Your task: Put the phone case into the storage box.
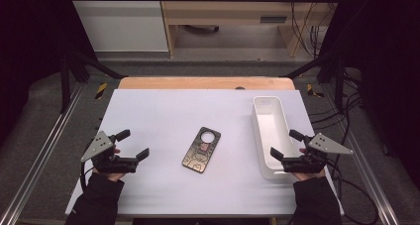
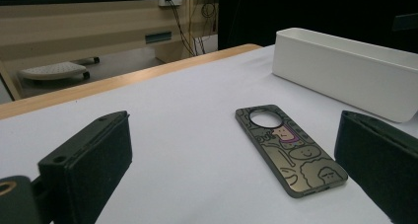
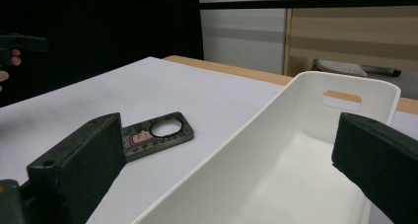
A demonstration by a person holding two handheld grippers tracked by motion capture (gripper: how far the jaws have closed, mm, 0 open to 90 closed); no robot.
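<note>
High view: dark rectangular phone case (image 1: pixel 201 149) with a round camera cut-out and cartoon line drawings, lying flat near the middle of the white tabletop (image 1: pixel 163 111). Long white rectangular plastic bin (image 1: pixel 270 136) just to the right of the phone case, apart from it, running lengthwise away from the near edge. Left hand-held gripper (image 1: pixel 132 144) well to the left of the phone case, jaws spread wide, holding nothing, aimed toward the case. Right hand-held gripper (image 1: pixel 286 143) on the far side of the bin from the phone case, at the bin's near right corner, jaws likewise spread wide and empty.

Left gripper view: phone case (image 2: pixel 290 149) flat on the tabletop (image 2: pixel 187 115), between the two black jaws and ahead of them, nearer the right jaw, touching neither. White bin (image 2: pixel 345 71) behind and to the right of the phone case.

Right gripper view: black jaws set wide above the open near end of the white bin (image 3: pixel 296 155), nothing between them. Phone case (image 3: pixel 153 134) left of the bin, flat on the tabletop (image 3: pixel 162 91), partly hidden behind the left jaw.
</note>
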